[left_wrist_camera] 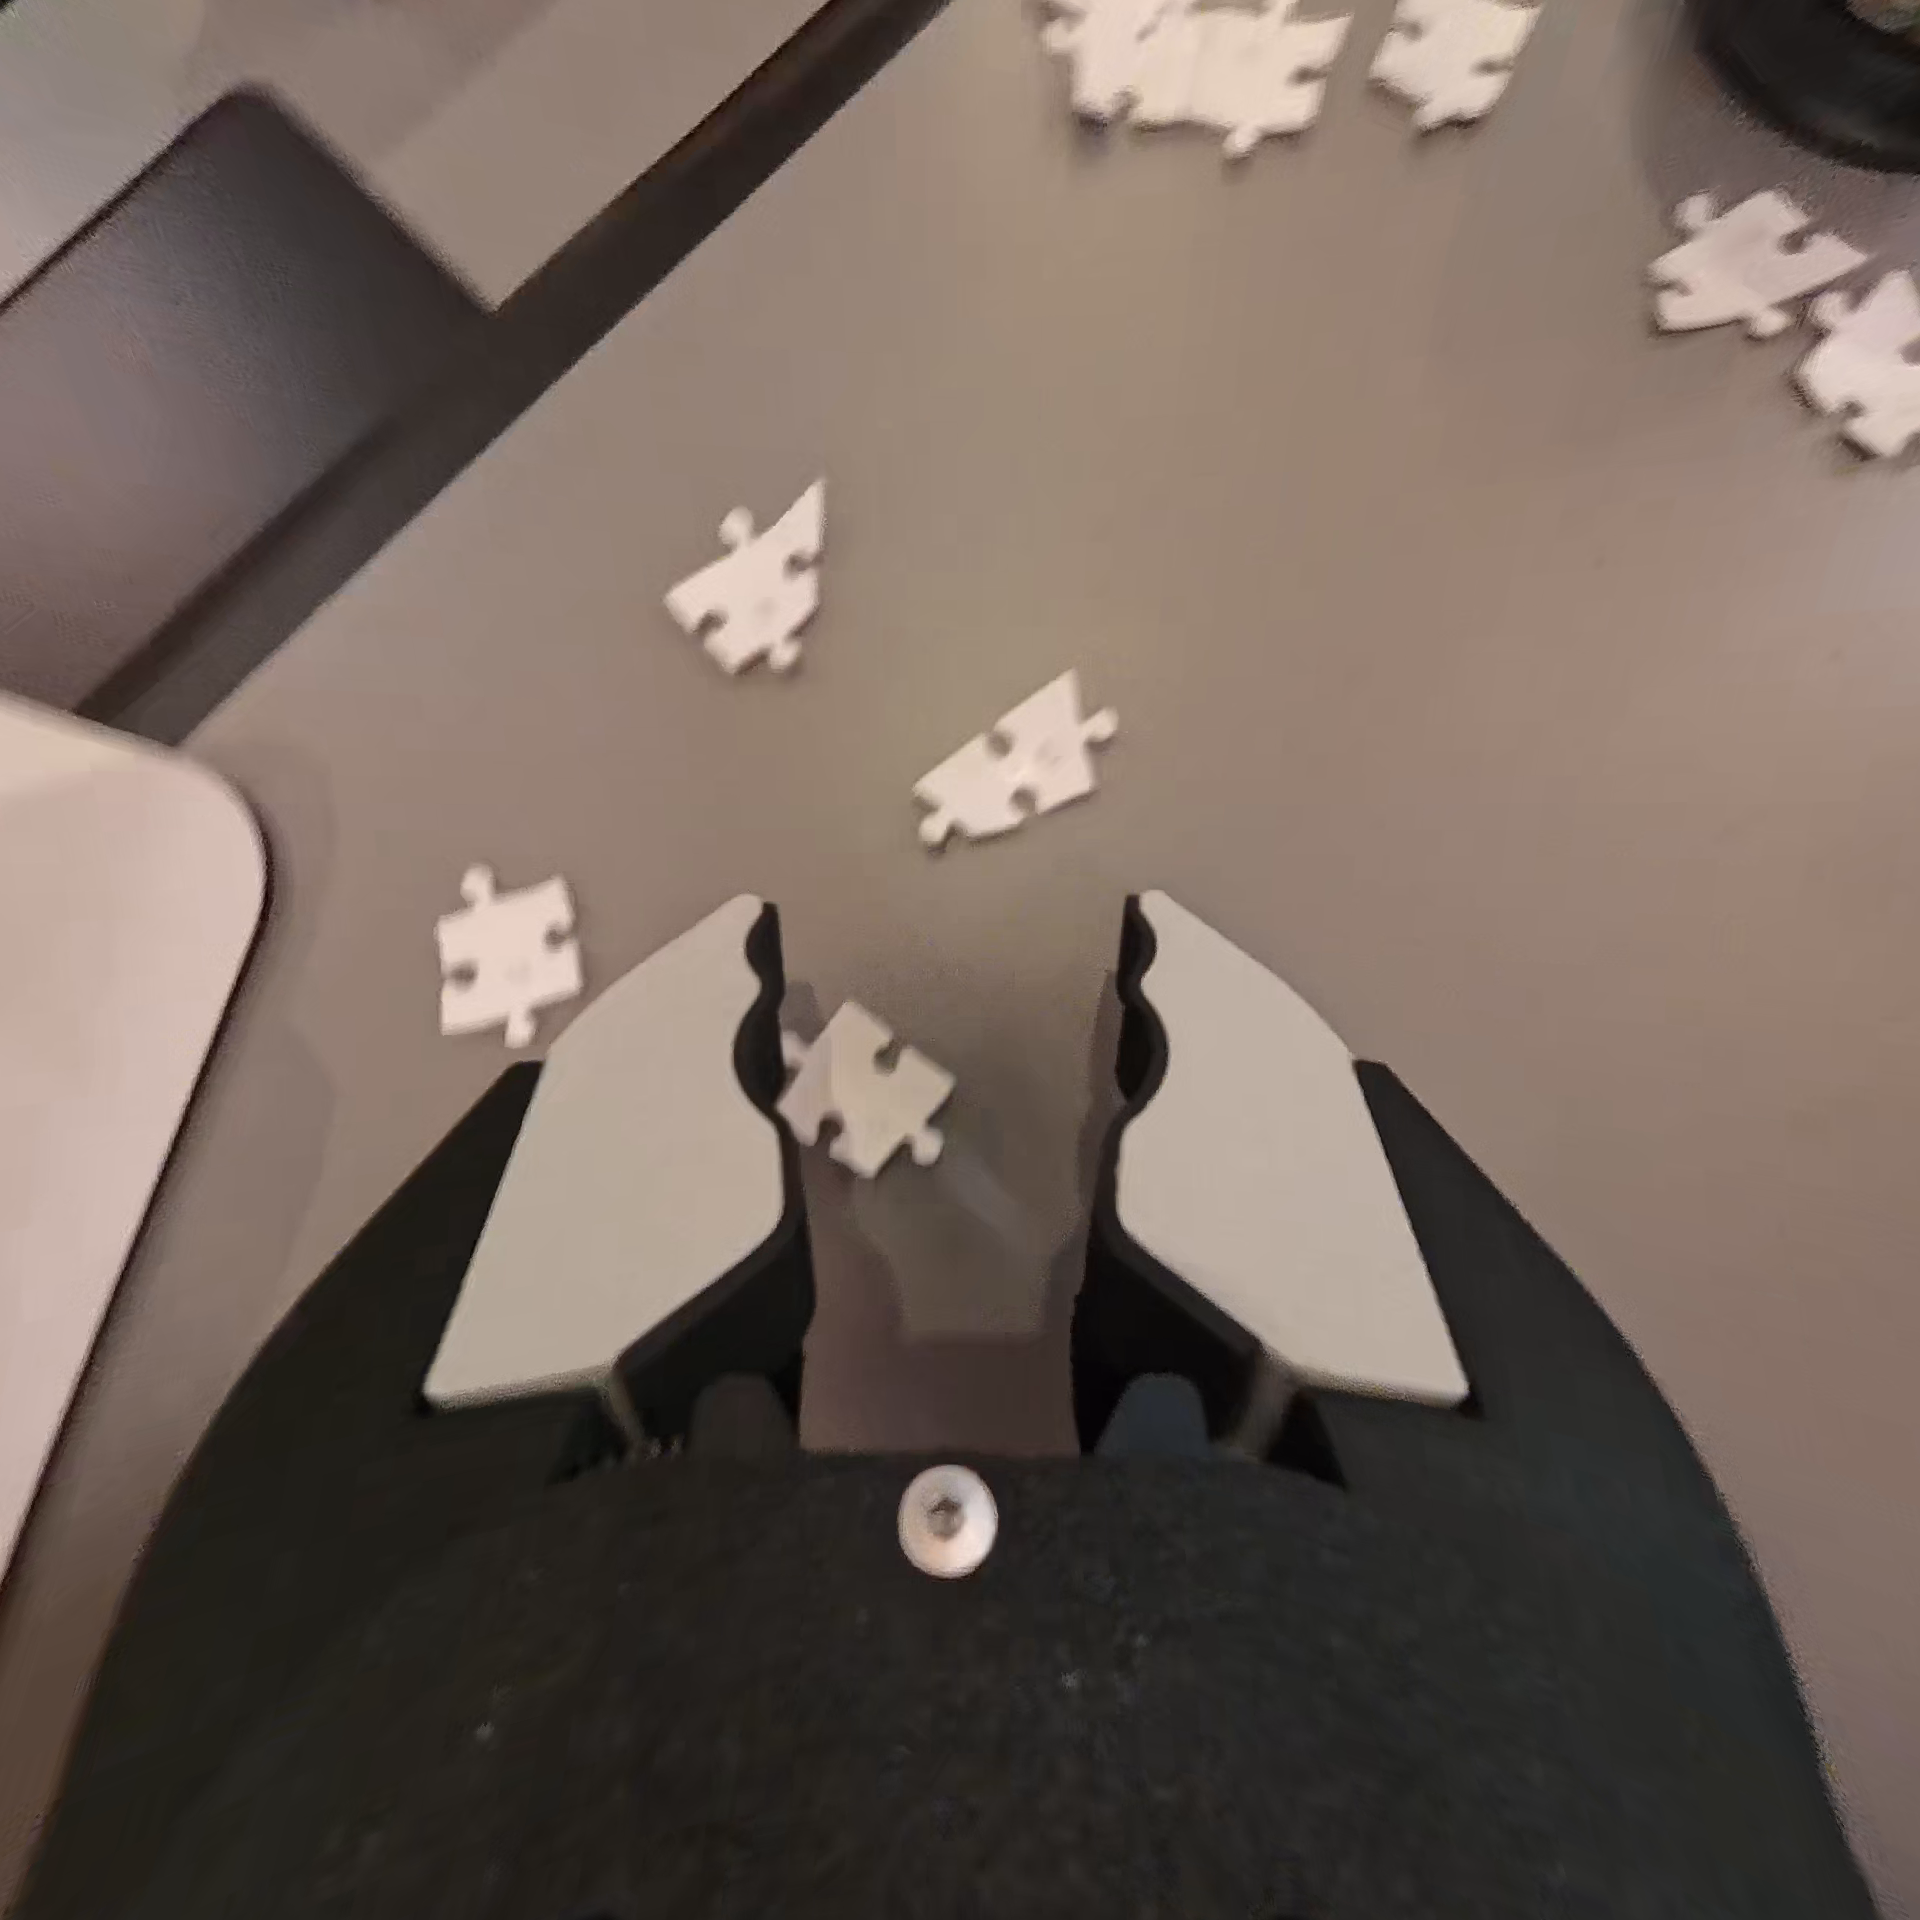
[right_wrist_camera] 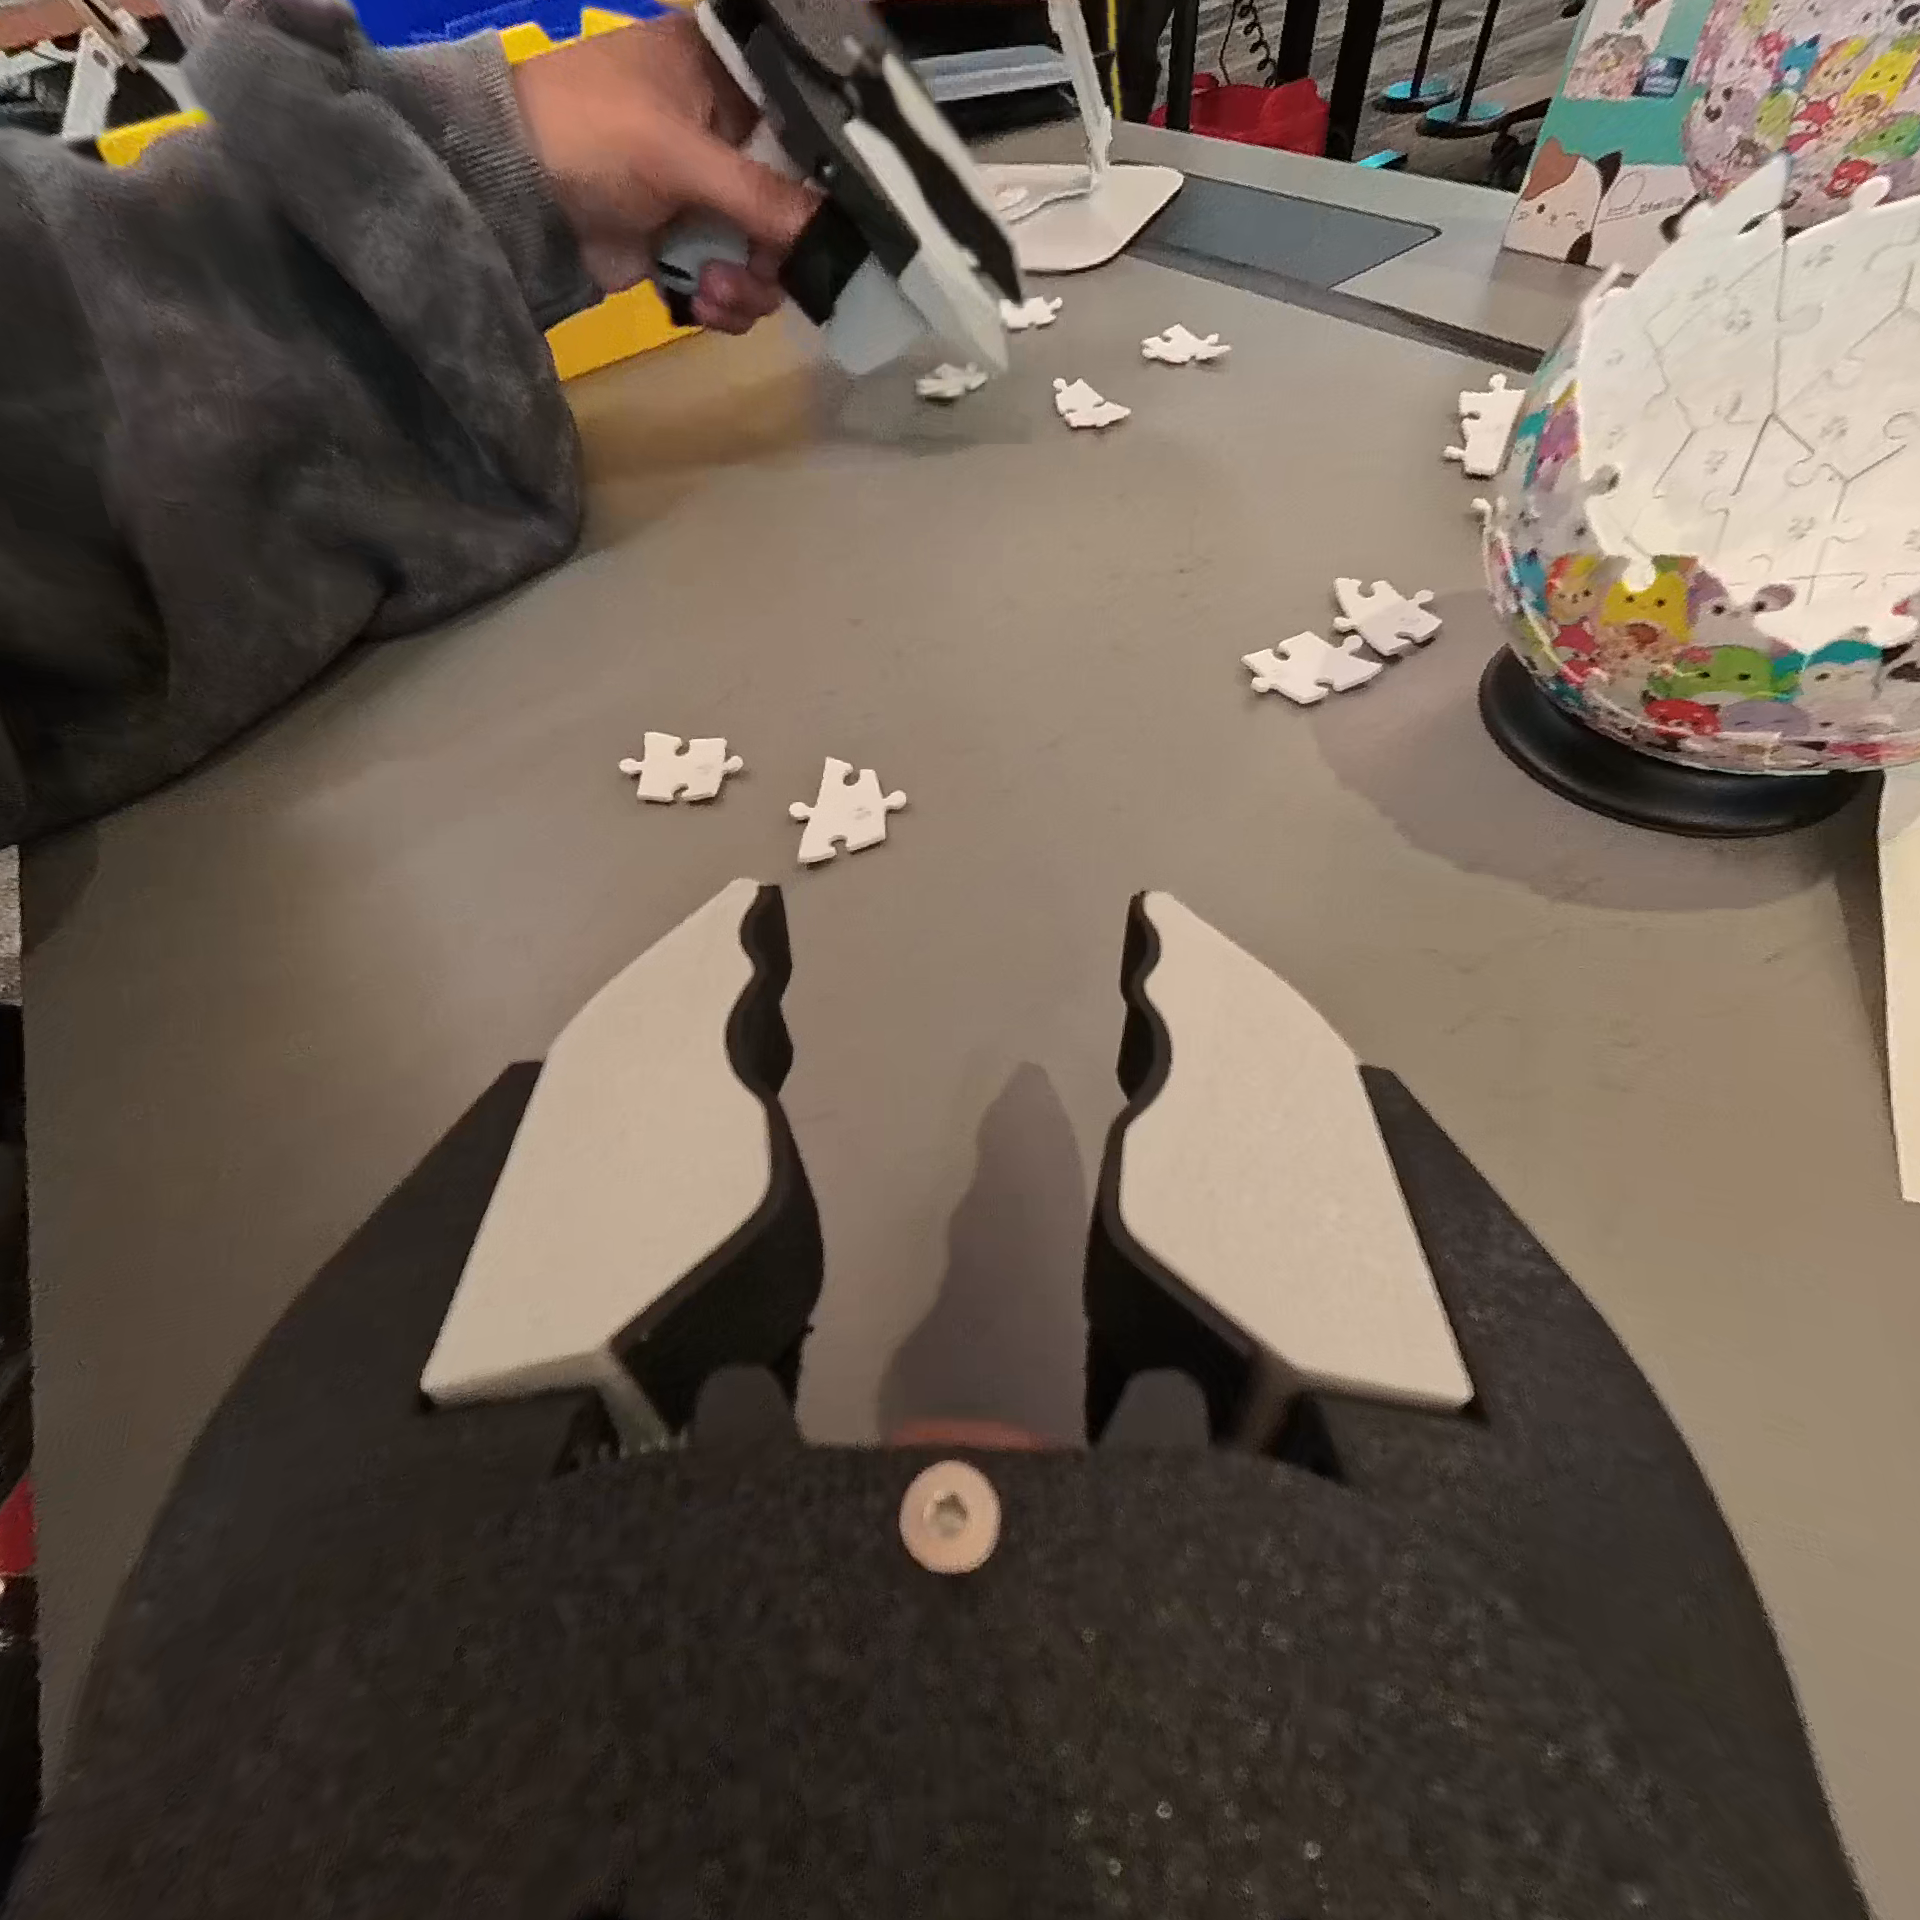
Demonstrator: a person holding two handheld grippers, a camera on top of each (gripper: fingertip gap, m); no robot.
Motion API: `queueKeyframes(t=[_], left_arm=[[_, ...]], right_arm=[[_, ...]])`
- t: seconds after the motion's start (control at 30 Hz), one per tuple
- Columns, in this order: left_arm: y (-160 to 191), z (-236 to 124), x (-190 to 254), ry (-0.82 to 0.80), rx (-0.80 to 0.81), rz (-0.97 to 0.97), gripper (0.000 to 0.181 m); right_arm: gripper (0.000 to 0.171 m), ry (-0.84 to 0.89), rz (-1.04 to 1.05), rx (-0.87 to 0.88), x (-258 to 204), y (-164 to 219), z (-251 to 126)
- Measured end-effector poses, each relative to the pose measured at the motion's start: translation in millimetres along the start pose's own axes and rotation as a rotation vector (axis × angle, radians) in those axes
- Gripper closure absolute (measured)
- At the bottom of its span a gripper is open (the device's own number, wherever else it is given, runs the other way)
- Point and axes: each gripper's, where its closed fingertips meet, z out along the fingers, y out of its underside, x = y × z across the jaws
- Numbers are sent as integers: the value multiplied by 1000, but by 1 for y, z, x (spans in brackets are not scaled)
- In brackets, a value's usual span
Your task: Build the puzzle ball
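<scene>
Left claw [left_wrist_camera: 948, 925] agape, seemingly empty

Left wrist: steep, close over table [left_wrist_camera: 1299, 644]. Right wrist: low, forward. Shared: scattered pieces [right_wrist_camera: 1089, 403].

White pieces [right_wrist_camera: 847, 810], grey table [right_wrist_camera: 1039, 623], seemingly cartoon-patterned ball [right_wrist_camera: 1704, 665].

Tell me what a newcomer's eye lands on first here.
The half-built puzzle ball, colourful outside and white inside, sits on a black stand at the table's right edge. White puzzle pieces lie scattered face down across the grey table. The left gripper hovers open over one piece.
</scene>
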Motion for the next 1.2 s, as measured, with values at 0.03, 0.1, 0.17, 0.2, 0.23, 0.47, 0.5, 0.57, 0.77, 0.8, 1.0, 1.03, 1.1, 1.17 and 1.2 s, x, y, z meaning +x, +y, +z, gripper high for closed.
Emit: queueKeyframes(t=[0.03, 0.1, 0.17, 0.2, 0.23, 0.47, 0.5, 0.57, 0.77, 0.8, 1.0, 1.03, 1.1, 1.17, 1.2], left_arm=[[-5, 7, 3, 11, -8, 40, 116], [-10, 23, 5, 35, -51, 71, 110], [-11, 37, 7, 81, -93, 40, 108], [-13, 41, 8, 98, -90, 9, 113], [-15, 41, 5, 86, -74, -15, 134], [-16, 25, 30, 44, -60, 129, 181], [-23, 17, 40, 53, -22, 146, 181], [-42, -2, 67, 89, 78, 181, 181], [-42, -43, 100, -31, 121, 247, 181], [-34, -48, 104, -33, 102, 221, 177], [15, -77, 187, 219, 110, 115, 103], [21, -79, 205, 252, 123, 128, 106], [29, -75, 228, 241, 127, 191, 110], [35, -63, 237, 184, 112, 267, 111], [37, -57, 240, 173, 87, 294, 109]], right_arm=[[110, 0, -5, -3, -1, 0, 0], [110, -3, -9, -8, -3, 1, 0], [110, -6, -9, -11, -4, 2, 1], [110, -7, -9, -13, -5, 2, 1], [110, -9, -10, -13, -5, 2, 1], [112, -47, 14, 10, -11, -3, -1], [112, -44, 6, 15, -10, -6, -2], [116, -62, 24, 61, -10, -19, -6], [119, -121, 162, 147, -16, -33, -19], [119, -111, 167, 147, -17, -30, -22], [120, -36, 118, 129, -15, -27, -32], [120, -35, 116, 124, -15, -27, -33], [120, -42, 122, 130, -16, -28, -33], [121, -54, 128, 135, -19, -29, -33], [121, -59, 127, 135, -21, -30, -33]])
